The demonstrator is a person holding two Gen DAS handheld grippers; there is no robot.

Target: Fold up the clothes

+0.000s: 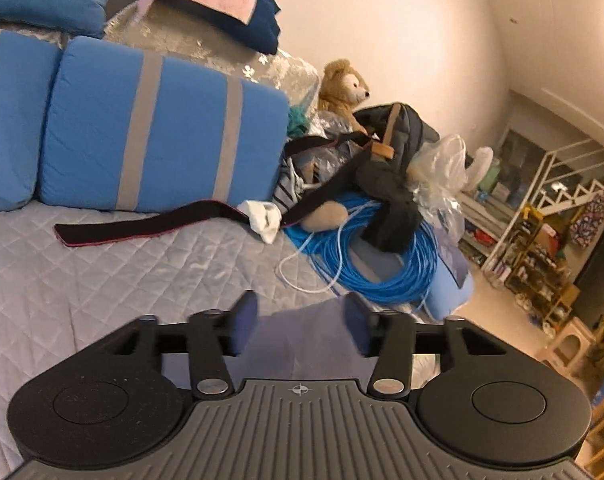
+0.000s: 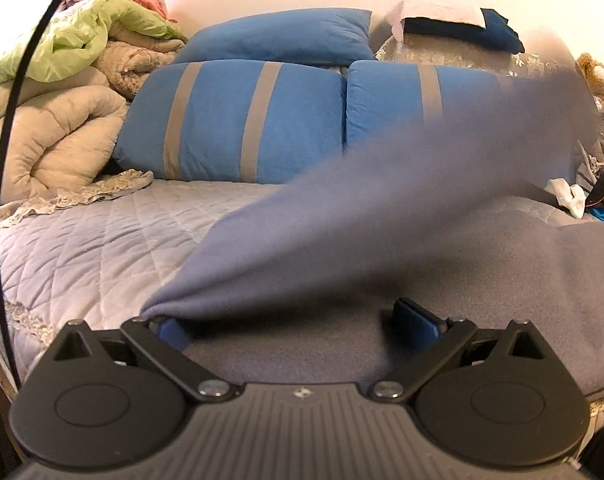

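A soft grey-violet fleece garment (image 2: 382,216) lies across the quilted pale-grey bedcover (image 2: 82,240), near the front edge of the bed, and one blurred flap of it stands lifted in a diagonal sweep toward the bed's right side. The right gripper (image 2: 298,324) hovers low over this cloth with its blue-padded jaws spread wide; fleece lies between them and drapes over the left pad, yet the pads do not press on it. The left gripper (image 1: 298,326) has its jaws about halfway apart, nothing clamped, with a patch of the same fleece (image 1: 302,340) showing beneath the gap. Toward the head of the bed, two blue pillows with grey stripes (image 2: 238,120) lean side by side, a plain blue one behind them. Along the bed's right edge lie a long black strap with a dark red border (image 1: 142,228), a crumpled white sock (image 1: 264,218), a coil of bright blue cable (image 1: 382,268), a tan teddy bear (image 1: 344,88) and a dark bag (image 1: 398,132). Rolled cream and green quilts (image 2: 62,80) are piled at the far left corner.
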